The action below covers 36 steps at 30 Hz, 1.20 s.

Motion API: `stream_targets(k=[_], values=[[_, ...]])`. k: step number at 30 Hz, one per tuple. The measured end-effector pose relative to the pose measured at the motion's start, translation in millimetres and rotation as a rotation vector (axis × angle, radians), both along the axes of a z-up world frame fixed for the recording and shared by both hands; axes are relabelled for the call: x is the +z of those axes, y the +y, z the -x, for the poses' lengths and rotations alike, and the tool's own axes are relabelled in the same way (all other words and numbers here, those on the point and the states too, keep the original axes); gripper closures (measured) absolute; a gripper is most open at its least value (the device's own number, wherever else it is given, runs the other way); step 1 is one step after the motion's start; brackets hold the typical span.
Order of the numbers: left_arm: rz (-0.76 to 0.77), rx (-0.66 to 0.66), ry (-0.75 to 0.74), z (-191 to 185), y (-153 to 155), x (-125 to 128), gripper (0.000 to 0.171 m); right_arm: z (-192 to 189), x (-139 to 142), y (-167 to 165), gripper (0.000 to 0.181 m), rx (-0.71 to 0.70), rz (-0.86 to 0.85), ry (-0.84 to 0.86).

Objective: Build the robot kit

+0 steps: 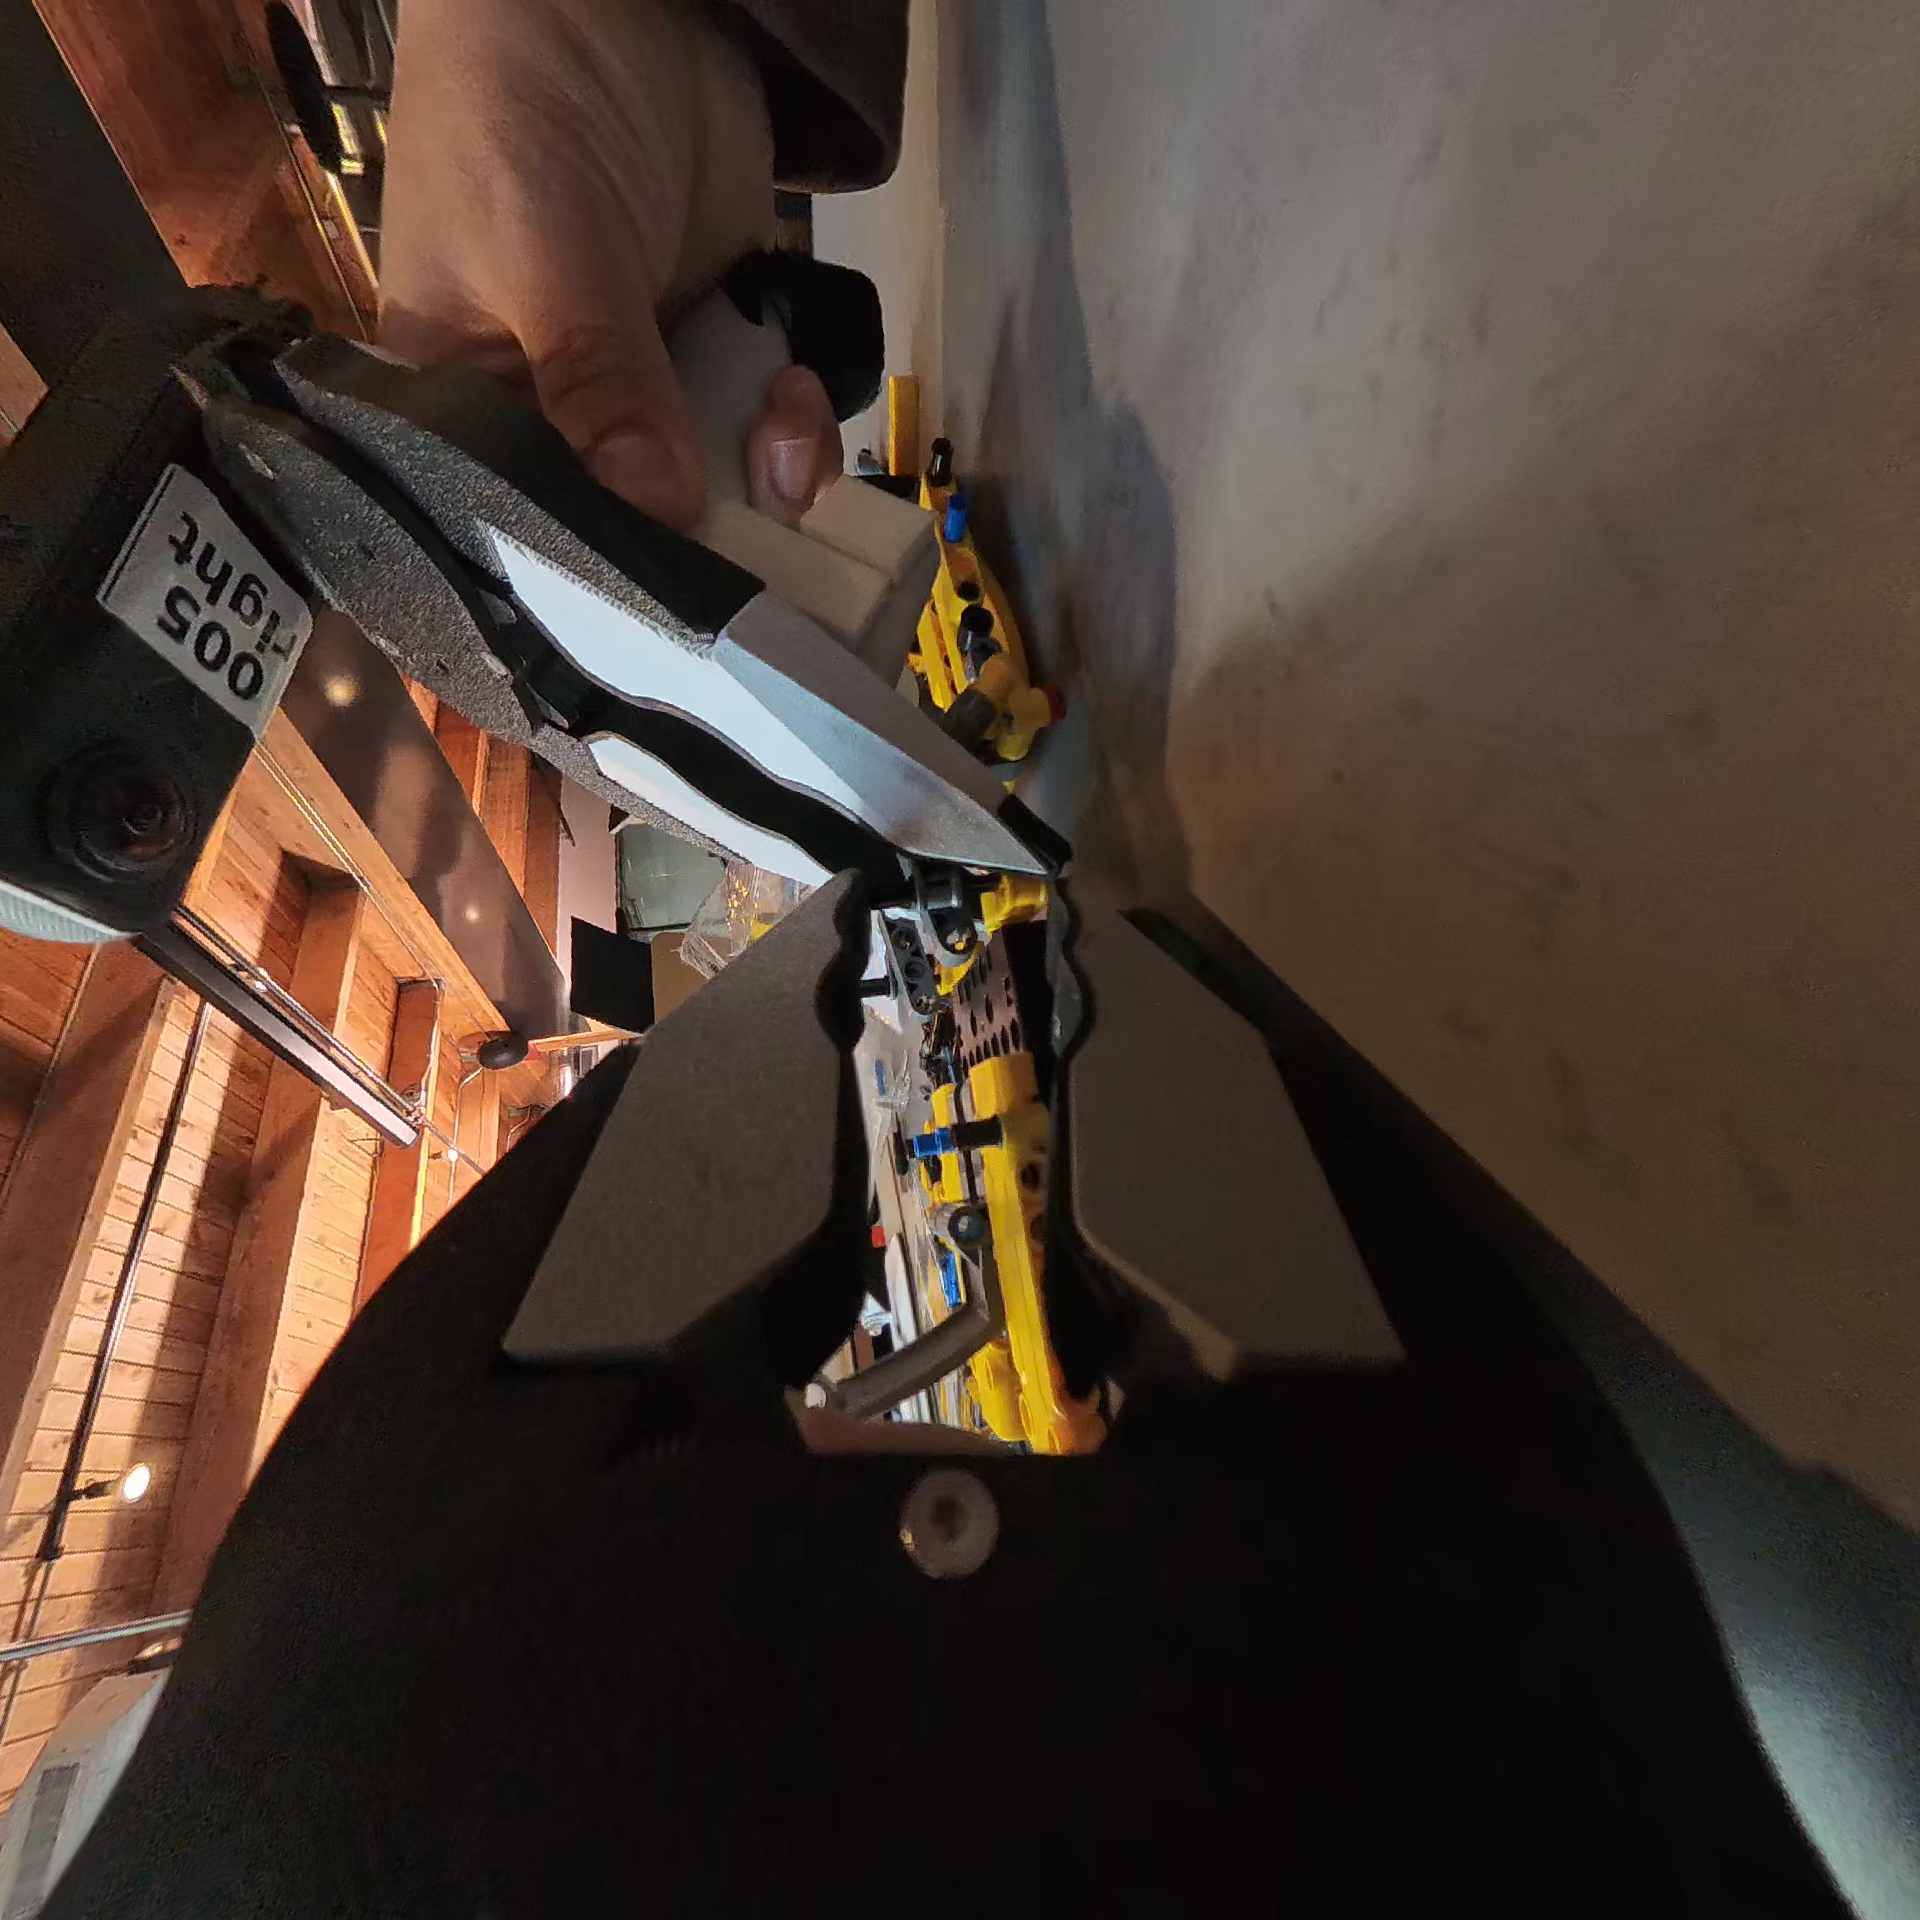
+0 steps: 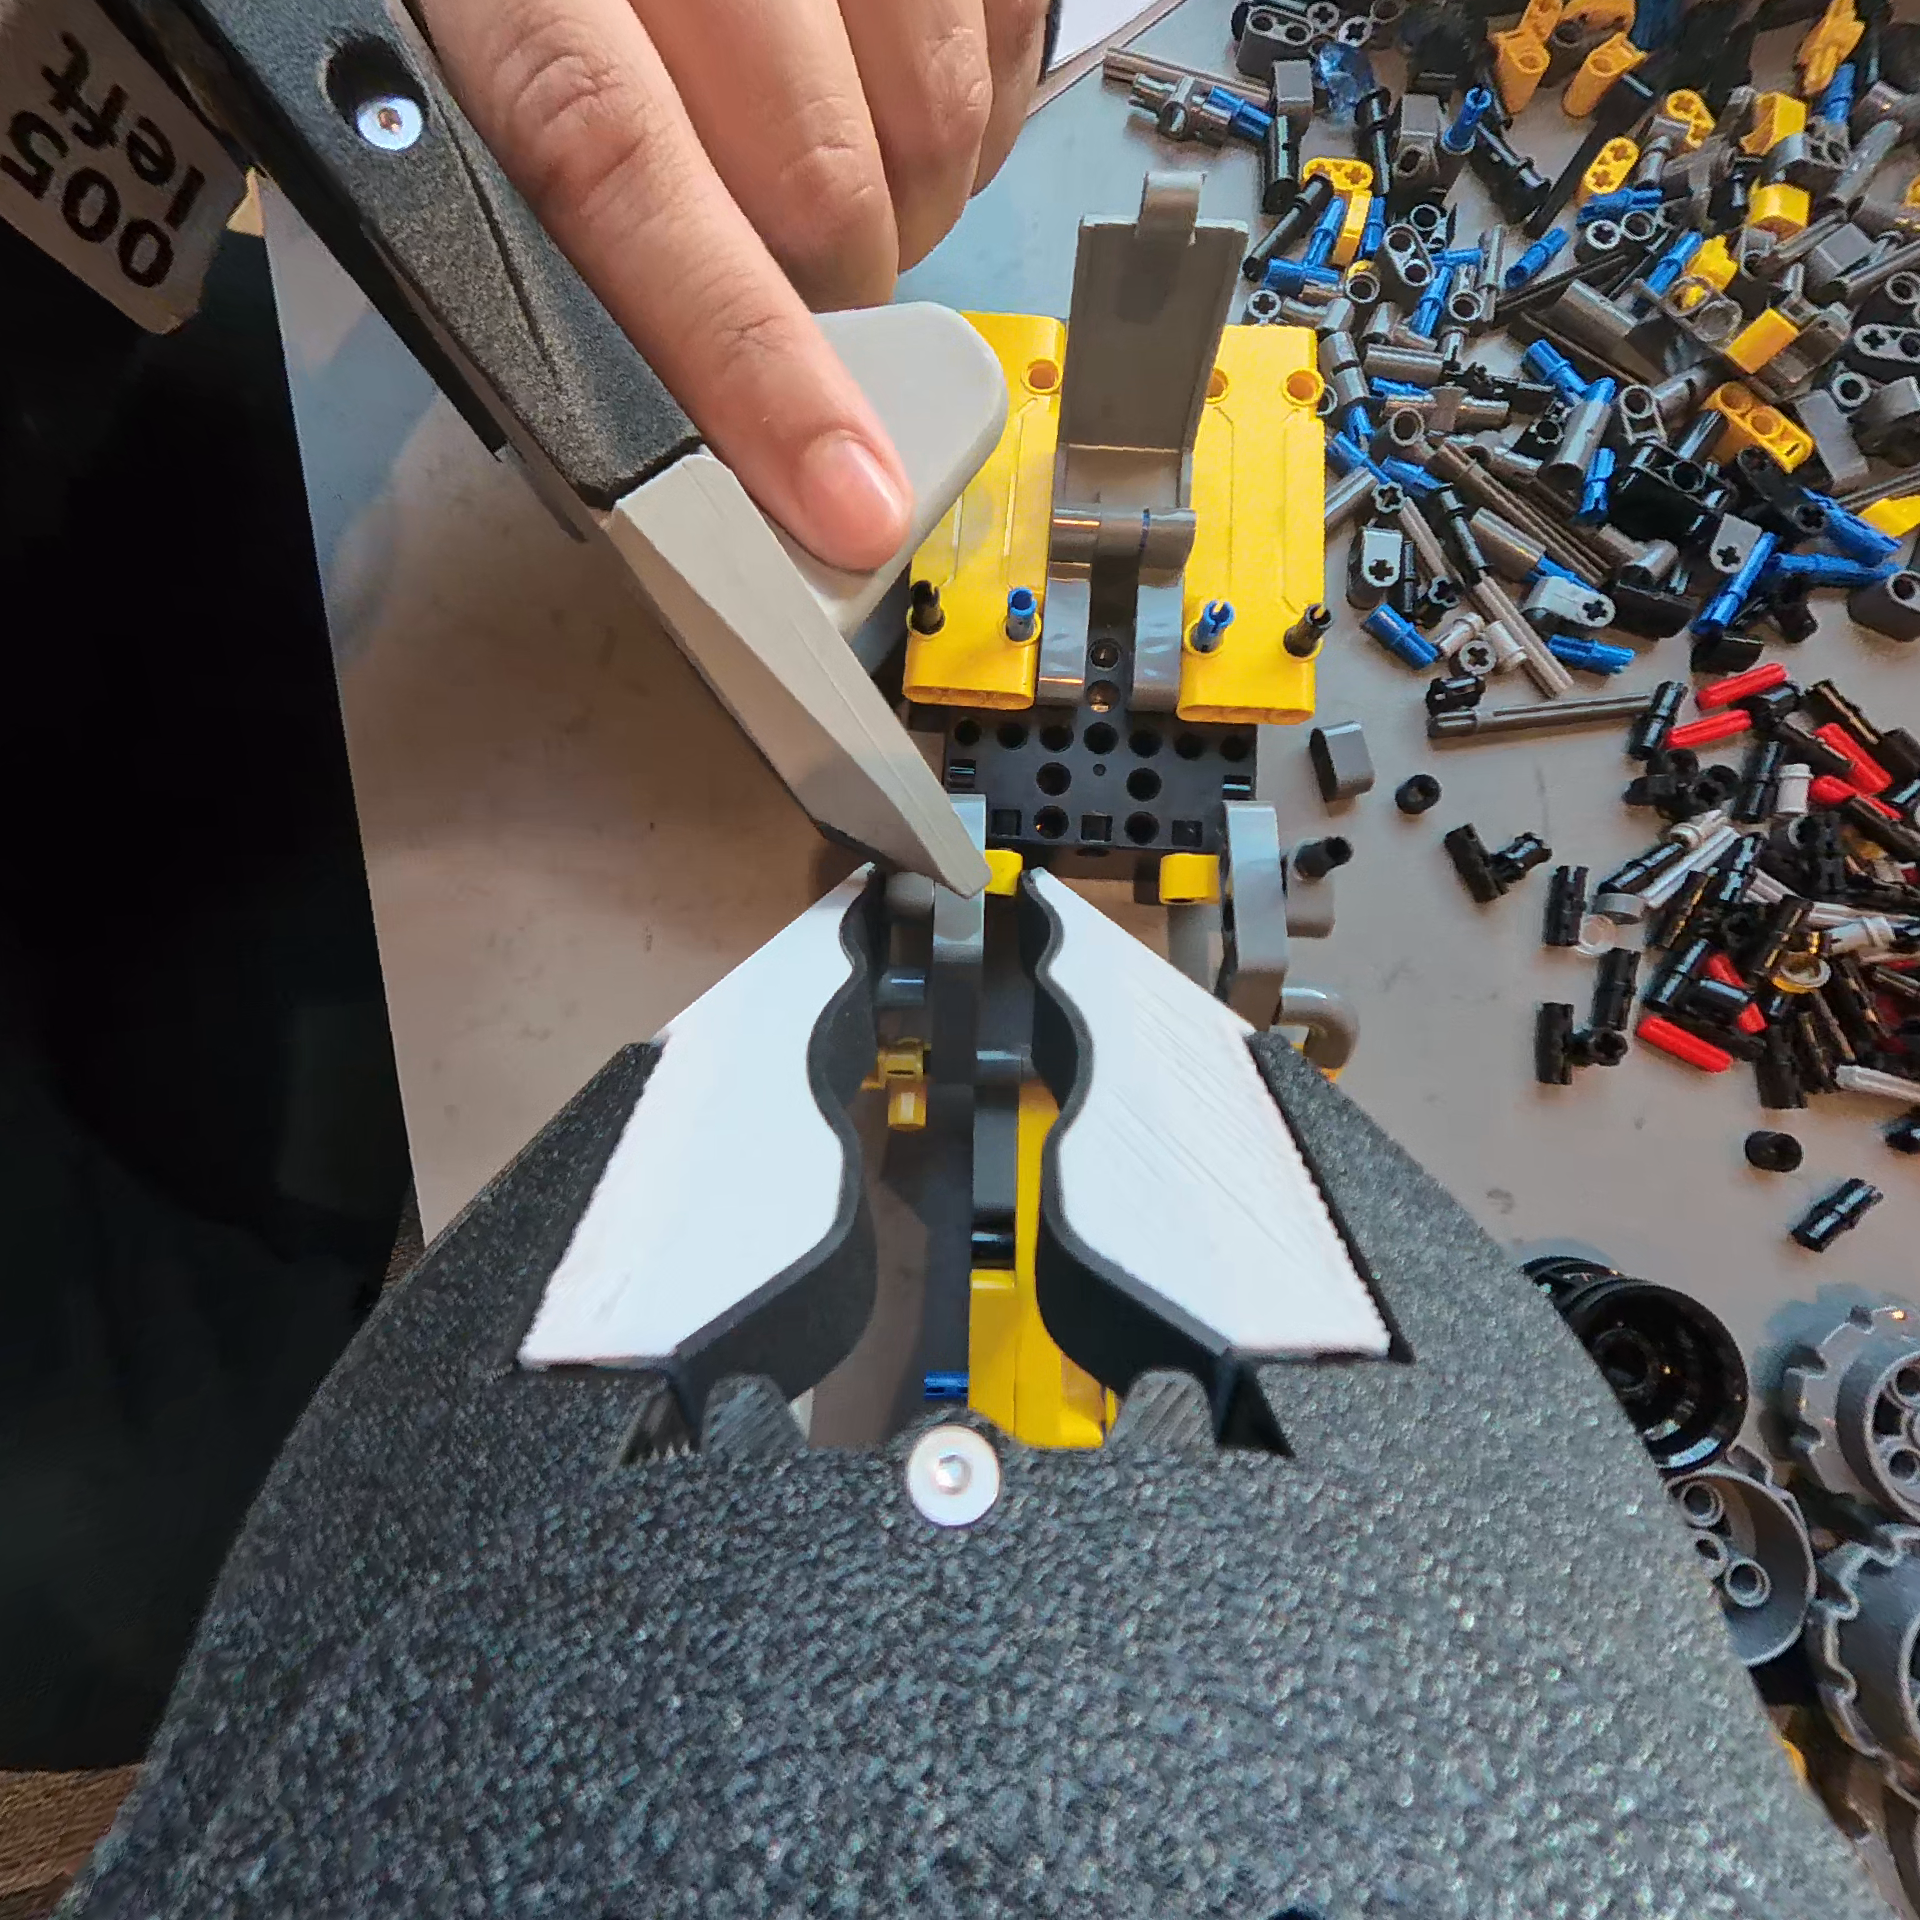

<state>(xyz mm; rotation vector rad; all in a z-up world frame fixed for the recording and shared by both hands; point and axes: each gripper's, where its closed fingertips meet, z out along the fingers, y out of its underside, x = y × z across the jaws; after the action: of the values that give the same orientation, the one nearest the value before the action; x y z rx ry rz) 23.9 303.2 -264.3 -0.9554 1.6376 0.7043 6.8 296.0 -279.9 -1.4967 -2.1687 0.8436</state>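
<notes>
The right hand-held gripper (image 2: pixel 951 935) reaches up from the bottom of its frame, fingers pinching a grey beam (image 2: pixel 956 935) on the near end of the yellow and black toy-brick model (image 2: pixel 1112 582), probably to steady it on the grey tabletop (image 2: pixel 582 727). The left hand-held gripper (image 1: pixel 961 914) also closes around the model, its tip touching the same beam at frame centre. A hand (image 2: pixel 727 208) grips it. Each gripper carries a printed white label. Loose pieces (image 2: pixel 1621 436) crowd the right side.

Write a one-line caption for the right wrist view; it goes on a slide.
Right tool straddling a yellow-and-grey brick model, left tool touching it, loose parts alongside.
</notes>
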Motion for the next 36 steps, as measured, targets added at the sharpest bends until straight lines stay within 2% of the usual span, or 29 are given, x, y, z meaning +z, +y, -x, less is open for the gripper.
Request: stream_targets(k=[4, 7, 8, 11, 14, 21, 23, 27, 31, 36], values=[[0.002, -0.013, -0.022, -2.8, -1.4, 0.7, 0.138, -1.5, 0.1, 0.0, 0.160, -0.003, 0.011, 0.016], [-0.024, -0.011, -0.036, -4.3, 0.3, 4.9, 0.123, -2.7, 0.1, 0.7, 0.160, -0.016, 0.002, 0.025], [-0.022, -0.015, -0.040, -4.4, 0.2, 4.9, 0.123, -2.7, -0.1, 0.9, 0.160, -0.019, -0.001, 0.023], [-0.012, -0.031, -0.009, -5.3, -1.2, -1.5, 0.136, -1.7, -0.1, 1.2, 0.160, -0.023, -0.021, 0.012], [-0.025, -0.017, -0.008, -4.7, 2.0, -0.3, 0.140, -2.3, 1.8, 4.4, 0.160, -0.037, -0.060, 0.015], [-0.029, -0.017, -0.010, -4.2, 2.8, 0.3, 0.140, -14.0, 11.1, 6.4, 0.151, -0.079, -0.133, 0.060], [-0.033, -0.014, -0.007, -3.5, 4.0, 0.3, 0.136, -14.9, 8.6, 3.6, 0.151, -0.076, -0.135, 0.059], [-0.029, 0.000, -0.016, -2.3, 5.5, 0.6, 0.140, -8.9, 3.8, 1.7, 0.149, -0.073, -0.106, 0.066], [-0.004, 0.013, -0.048, -1.6, 5.8, 2.3, 0.144, -6.6, 3.5, 8.4, 0.150, -0.072, -0.213, 0.101], [0.025, 0.030, -0.077, -1.7, 5.6, 1.3, 0.147, -7.9, 1.4, 3.8, 0.153, -0.061, -0.196, 0.121]])
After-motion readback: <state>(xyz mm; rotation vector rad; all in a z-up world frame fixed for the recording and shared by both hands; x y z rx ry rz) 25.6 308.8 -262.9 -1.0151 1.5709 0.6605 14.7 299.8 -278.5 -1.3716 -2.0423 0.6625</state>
